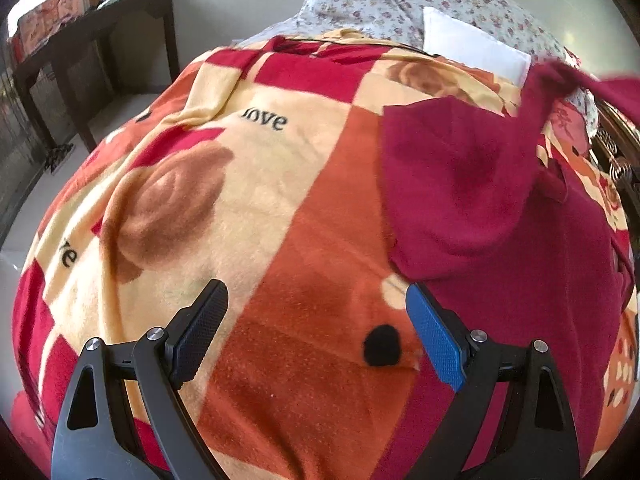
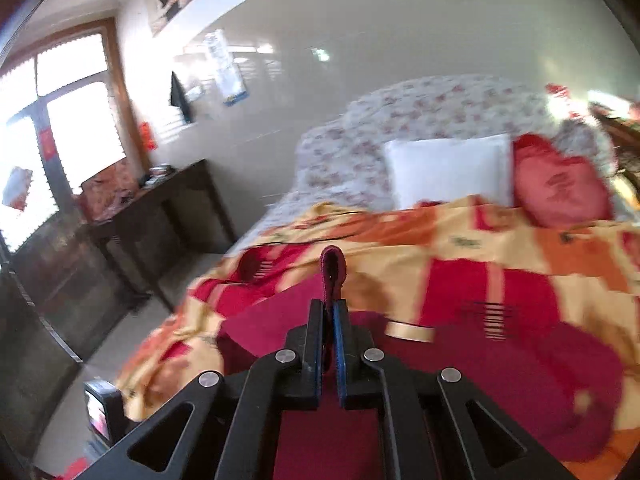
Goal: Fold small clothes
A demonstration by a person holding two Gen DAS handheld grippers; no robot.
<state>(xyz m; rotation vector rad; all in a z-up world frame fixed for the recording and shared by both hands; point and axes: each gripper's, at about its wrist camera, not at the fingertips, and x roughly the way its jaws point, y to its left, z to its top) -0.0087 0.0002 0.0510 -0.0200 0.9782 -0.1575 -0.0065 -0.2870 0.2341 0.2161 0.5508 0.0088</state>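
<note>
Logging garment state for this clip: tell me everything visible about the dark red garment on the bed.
The dark red garment is a plain, soft, fleecy-looking piece with no visible print. It lies partly spread on the patterned blanket, with one part lifted off it. The right tool is shut on a folded edge that loops up past its fingertips. The open left tool hovers beside the garment's near edge, its blue pad close by; contact cannot be confirmed.

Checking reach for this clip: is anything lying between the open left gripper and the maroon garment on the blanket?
Nothing visible does. The left gripper is open above bare blanket, and the maroon garment lies just beside its blue-padded finger. The right gripper is already shut on a fold of that garment.
</note>
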